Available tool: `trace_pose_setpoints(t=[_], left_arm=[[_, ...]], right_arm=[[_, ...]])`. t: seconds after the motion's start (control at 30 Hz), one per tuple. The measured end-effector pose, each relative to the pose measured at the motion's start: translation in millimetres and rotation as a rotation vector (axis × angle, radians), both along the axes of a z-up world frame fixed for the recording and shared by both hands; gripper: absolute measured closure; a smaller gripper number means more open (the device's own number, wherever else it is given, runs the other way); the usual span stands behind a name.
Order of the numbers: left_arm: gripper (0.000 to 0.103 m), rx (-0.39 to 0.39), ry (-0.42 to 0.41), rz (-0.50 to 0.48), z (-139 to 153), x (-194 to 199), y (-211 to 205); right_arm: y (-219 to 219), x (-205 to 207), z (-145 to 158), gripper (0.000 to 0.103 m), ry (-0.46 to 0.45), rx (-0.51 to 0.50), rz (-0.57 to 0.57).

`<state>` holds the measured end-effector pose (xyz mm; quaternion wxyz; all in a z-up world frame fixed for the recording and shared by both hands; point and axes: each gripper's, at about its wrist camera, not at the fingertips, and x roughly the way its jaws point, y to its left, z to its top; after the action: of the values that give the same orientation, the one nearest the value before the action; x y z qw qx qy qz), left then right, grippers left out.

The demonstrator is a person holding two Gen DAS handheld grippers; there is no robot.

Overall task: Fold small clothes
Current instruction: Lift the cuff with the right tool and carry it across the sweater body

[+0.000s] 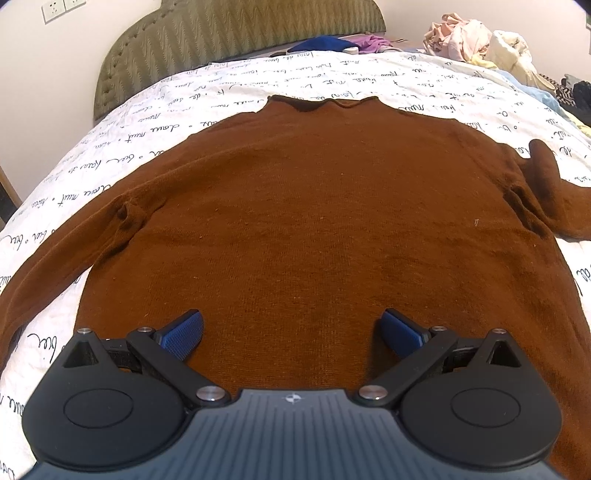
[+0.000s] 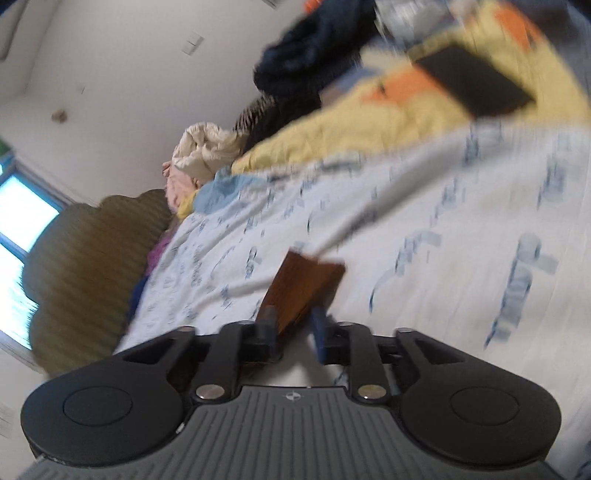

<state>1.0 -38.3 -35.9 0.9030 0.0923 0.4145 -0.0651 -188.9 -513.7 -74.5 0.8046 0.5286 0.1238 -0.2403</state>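
The left gripper (image 1: pixel 291 332) hangs low over the near hem of a brown sweater (image 1: pixel 295 221), its blue-padded fingers (image 1: pixel 186 326) spread wide and holding nothing. It points straight up the sweater toward the collar. The right gripper (image 2: pixel 295 325) is tilted sharply sideways, so its view of the room is slanted and blurred. Its fingers are drawn close together and pinch a brown strip of the sweater (image 2: pixel 303 288), which sticks out past the tips.

The sweater lies flat, front or back up cannot be told, on a bed covered by a white sheet (image 1: pixel 147 122) printed with dark cursive writing. Its body is spread smooth and its collar points to the headboard (image 1: pixel 236 33). One sleeve runs out to the left and down along the sheet; the other bunches and folds at the right edge.

The headboard is olive green, padded, with a scalloped top, set against a pale wall with two sockets (image 1: pixel 61 7) at upper left. In the right view a bright window (image 2: pixel 22 236) shows beside the headboard.

At the head of the bed lie blue and purple clothes (image 1: pixel 332 44). To the right is a heap of pink and cream clothes (image 1: pixel 476 40). The right view also shows a yellow quilt (image 2: pixel 369 122) with orange patches, dark clothing (image 2: pixel 306 55) piled on it, and a flat dark object (image 2: pixel 476 85) too blurred to identify.
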Motion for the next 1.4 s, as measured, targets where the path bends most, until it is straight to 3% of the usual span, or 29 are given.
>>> trace_pose_setpoints(t=[0.07, 0.33, 0.37, 0.43, 0.47, 0.5, 0.57, 0.67, 0.73, 0.8, 0.87, 0.93, 1.03, 1.1, 1.27, 1.4], left_arm=[[0.000, 0.000, 0.002, 0.001, 0.1, 0.0, 0.1], [0.000, 0.001, 0.006, 0.002, -0.9, -0.4, 2.3], [0.000, 0.001, 0.006, 0.002, -0.7, -0.4, 2.6], [0.000, 0.002, 0.005, 0.004, -0.2, -0.3, 4.1], [0.000, 0.001, 0.005, 0.007, -0.2, 0.4, 4.8], [0.000, -0.001, 0.007, 0.010, -0.4, 0.7, 5.6], [0.000, -0.007, 0.010, 0.013, -0.9, 1.2, 6.9], [0.000, -0.006, 0.012, 0.016, -1.9, 1.1, 6.4], [0.000, -0.004, 0.008, 0.013, -2.0, 0.0, 5.7], [0.000, -0.003, 0.009, 0.009, -1.9, 0.4, 5.5], [0.000, -0.005, 0.009, 0.007, -1.3, 0.9, 6.7], [0.000, -0.012, 0.013, 0.012, -0.8, 2.4, 8.2], [0.000, -0.020, 0.009, 0.011, 1.5, 2.5, 9.2], [0.000, -0.021, -0.005, 0.012, 6.2, 2.1, 11.3], [0.000, -0.031, -0.060, 0.060, 24.8, 10.1, 28.1], [0.000, -0.044, -0.073, 0.119, 33.6, 21.9, 47.0]], right_arm=[[1.3, 5.2, -7.0, 0.038, -0.060, 0.048, 0.027], [-2.1, 54.0, -13.1, 0.037, -0.082, 0.107, 0.040], [-5.1, 58.4, -15.0, 0.043, -0.081, 0.116, 0.029], [-10.5, 63.4, -17.1, 0.065, -0.071, 0.128, 0.017], [-12.9, 64.4, -17.6, 0.088, -0.059, 0.132, 0.011], [-15.5, 65.6, -17.0, 0.092, -0.052, 0.129, 0.008], [-15.6, 61.8, -6.6, 0.092, -0.089, 0.073, 0.002], [-2.7, 45.2, 21.5, 0.092, -0.159, -0.153, -0.037], [-6.3, 39.6, 19.8, 0.088, -0.133, -0.163, -0.080], [-19.6, 40.7, 1.0, 0.061, -0.062, -0.058, -0.088], [-29.9, 36.5, -23.7, 0.064, -0.072, 0.062, -0.092], [-29.5, 32.8, -26.4, 0.064, -0.108, 0.051, -0.088], [-31.5, 41.3, -21.3, 0.067, -0.064, 0.042, -0.090], [-33.2, 48.4, -18.0, 0.092, -0.016, 0.030, -0.101], [-11.2, 62.7, 6.9, 0.092, -0.038, -0.046, -0.044], [21.9, 80.1, 36.6, 0.092, -0.138, -0.059, 0.069]])
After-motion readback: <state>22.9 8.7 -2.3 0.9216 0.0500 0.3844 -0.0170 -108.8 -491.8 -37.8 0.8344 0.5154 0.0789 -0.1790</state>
